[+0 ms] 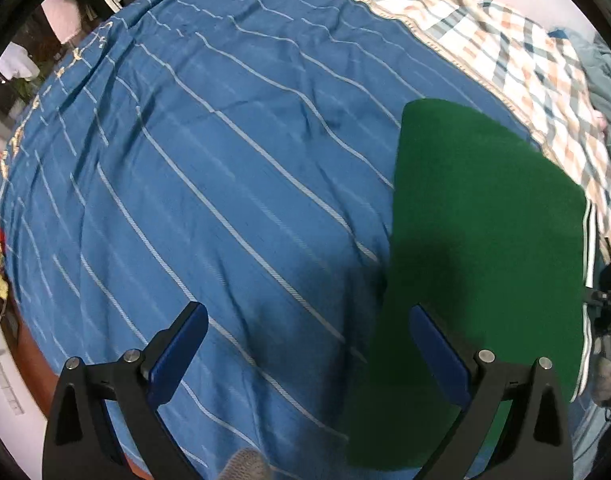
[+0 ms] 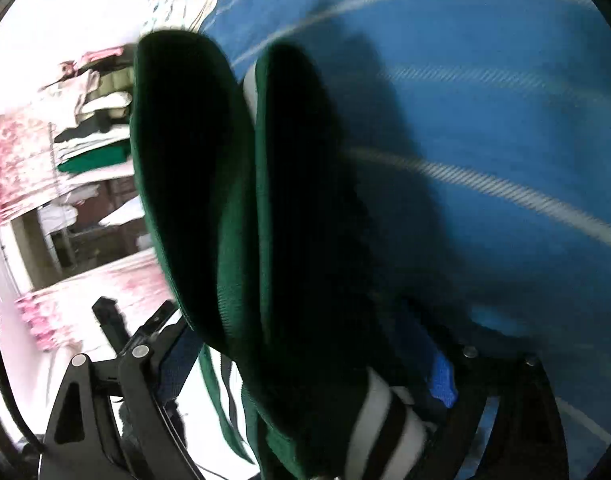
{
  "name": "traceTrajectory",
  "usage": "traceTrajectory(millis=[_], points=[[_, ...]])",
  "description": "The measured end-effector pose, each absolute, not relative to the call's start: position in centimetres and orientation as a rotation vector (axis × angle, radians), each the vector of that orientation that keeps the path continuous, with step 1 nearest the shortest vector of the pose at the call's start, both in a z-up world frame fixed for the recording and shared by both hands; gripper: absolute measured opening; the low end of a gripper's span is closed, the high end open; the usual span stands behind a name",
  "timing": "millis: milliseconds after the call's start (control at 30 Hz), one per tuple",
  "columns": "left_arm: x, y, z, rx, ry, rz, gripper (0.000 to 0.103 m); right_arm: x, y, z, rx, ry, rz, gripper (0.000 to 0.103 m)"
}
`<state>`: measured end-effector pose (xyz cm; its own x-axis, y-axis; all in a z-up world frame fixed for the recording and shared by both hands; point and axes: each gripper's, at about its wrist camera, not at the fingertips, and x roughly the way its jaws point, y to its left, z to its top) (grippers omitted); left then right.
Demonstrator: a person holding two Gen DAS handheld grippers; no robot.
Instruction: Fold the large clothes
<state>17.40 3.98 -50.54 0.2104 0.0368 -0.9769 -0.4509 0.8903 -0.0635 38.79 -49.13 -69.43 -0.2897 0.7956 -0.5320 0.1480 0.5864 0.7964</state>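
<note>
A green garment [image 1: 485,248] with white side stripes lies folded flat on the blue striped bedspread [image 1: 225,160], at the right of the left wrist view. My left gripper [image 1: 305,344] is open and empty, its right finger over the garment's near edge. In the right wrist view the green garment [image 2: 289,208] stands in thick folds between my right gripper's [image 2: 305,360] fingers, its black-and-white striped band near the right blue pad [image 2: 441,380]. The jaws stand wide around the bunched cloth; grip is unclear.
A checked quilt [image 1: 505,40] lies along the far side of the bed. Hanging clothes and shelves [image 2: 93,128] with folded laundry stand beyond the bed edge. A pink flowered cloth [image 2: 9,168] is at the left. The bed's left edge drops to a brown frame [image 1: 29,360].
</note>
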Motion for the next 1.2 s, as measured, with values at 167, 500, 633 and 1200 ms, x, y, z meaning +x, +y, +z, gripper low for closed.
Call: traceTrajectory(millis=[167,500,633,1200], points=[[17.9,4.8,-50.6,-0.347,1.287,0.279,0.103,37.3,-48.6,-69.5,0.857,1.761,0.669,0.060],[23.4,5.1,-53.3,-0.483,1.319,-0.156,0.103,24.8,-52.0,-66.6,1.170,1.687,0.355,0.051],[27.0,2.6,-56.3,-0.520,1.377,-0.393,0.103,24.8,-52.4,-66.4,1.039,1.634,0.325,0.070],[31.2,-0.4,-50.9,-0.410,1.282,-0.571,0.086,26.8,-48.4,-63.4,1.119,1.491,0.429,0.045]])
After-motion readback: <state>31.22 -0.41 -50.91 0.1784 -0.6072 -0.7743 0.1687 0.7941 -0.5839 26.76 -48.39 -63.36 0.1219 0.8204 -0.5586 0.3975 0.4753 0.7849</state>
